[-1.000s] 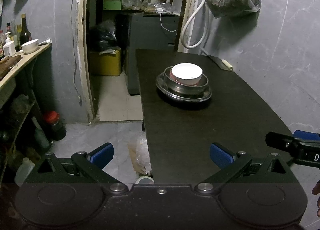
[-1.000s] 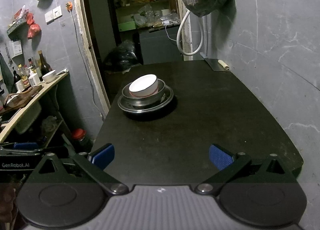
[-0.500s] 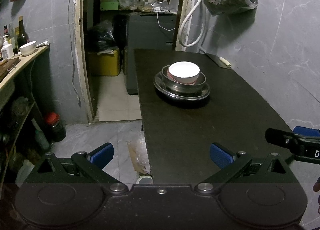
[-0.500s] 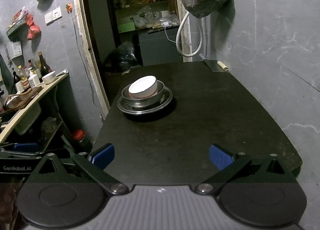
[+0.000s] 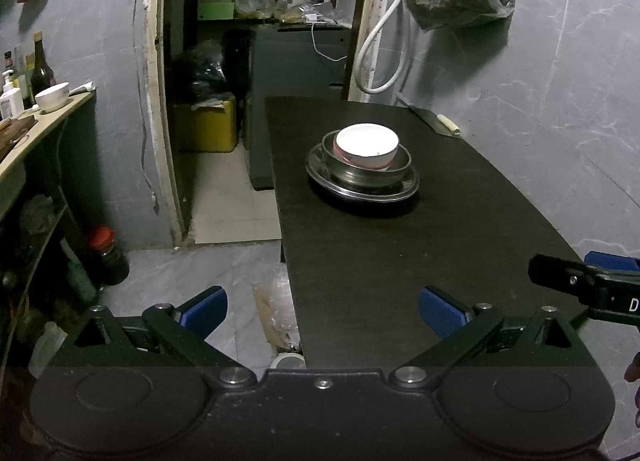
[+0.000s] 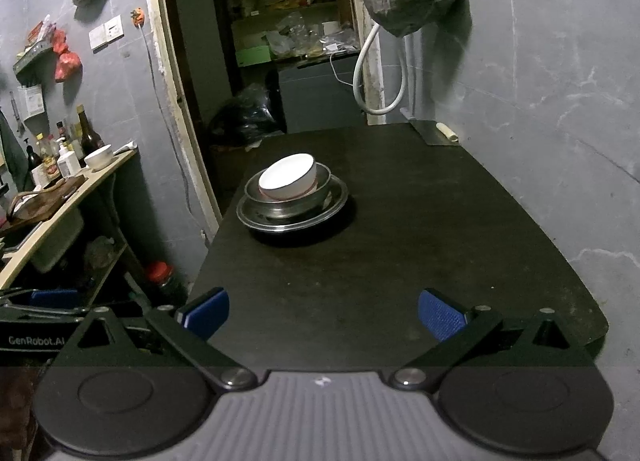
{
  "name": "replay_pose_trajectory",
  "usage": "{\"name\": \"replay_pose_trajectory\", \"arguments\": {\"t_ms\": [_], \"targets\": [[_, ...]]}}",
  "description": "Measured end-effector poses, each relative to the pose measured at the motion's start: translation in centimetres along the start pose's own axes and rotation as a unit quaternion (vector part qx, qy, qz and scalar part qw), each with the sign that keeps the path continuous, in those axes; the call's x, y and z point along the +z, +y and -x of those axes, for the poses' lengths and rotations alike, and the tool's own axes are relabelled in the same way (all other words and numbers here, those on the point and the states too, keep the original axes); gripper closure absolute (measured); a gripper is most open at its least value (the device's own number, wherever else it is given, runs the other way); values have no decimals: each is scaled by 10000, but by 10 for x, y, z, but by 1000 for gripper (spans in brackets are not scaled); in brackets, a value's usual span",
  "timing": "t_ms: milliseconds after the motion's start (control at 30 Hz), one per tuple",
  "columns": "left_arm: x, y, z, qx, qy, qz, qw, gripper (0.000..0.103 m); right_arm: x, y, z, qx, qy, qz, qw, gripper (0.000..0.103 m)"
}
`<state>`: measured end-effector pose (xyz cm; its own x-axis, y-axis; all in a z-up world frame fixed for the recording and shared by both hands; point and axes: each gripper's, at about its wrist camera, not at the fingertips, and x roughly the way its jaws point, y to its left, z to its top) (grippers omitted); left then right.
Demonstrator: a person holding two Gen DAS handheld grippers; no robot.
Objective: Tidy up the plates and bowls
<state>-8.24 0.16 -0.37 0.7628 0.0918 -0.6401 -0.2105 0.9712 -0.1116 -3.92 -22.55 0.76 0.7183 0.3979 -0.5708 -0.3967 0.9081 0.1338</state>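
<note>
Left gripper (image 5: 323, 307): fingers wide apart, holding nothing.
Right gripper (image 6: 323, 307): spread apart, empty.
White bowl (image 6: 289, 176): far ahead, in metal bowl (image 6: 280, 203) on metal plate (image 6: 256, 219).

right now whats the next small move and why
Probably nothing more than easing both grippers back. The white bowl already sits nested in the metal bowl on the metal plate, so the stack looks finished. The left gripper and right gripper are both open, empty, and well short of the stack on the dark table.
</note>
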Motion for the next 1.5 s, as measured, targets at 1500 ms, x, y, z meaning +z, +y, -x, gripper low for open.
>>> {"name": "replay_pose_trajectory", "arguments": {"t_ms": [1500], "targets": [[-4,1,-5,-116,32,-20,9999,1,0,0,-6,-7,53,5,10000,0]]}}
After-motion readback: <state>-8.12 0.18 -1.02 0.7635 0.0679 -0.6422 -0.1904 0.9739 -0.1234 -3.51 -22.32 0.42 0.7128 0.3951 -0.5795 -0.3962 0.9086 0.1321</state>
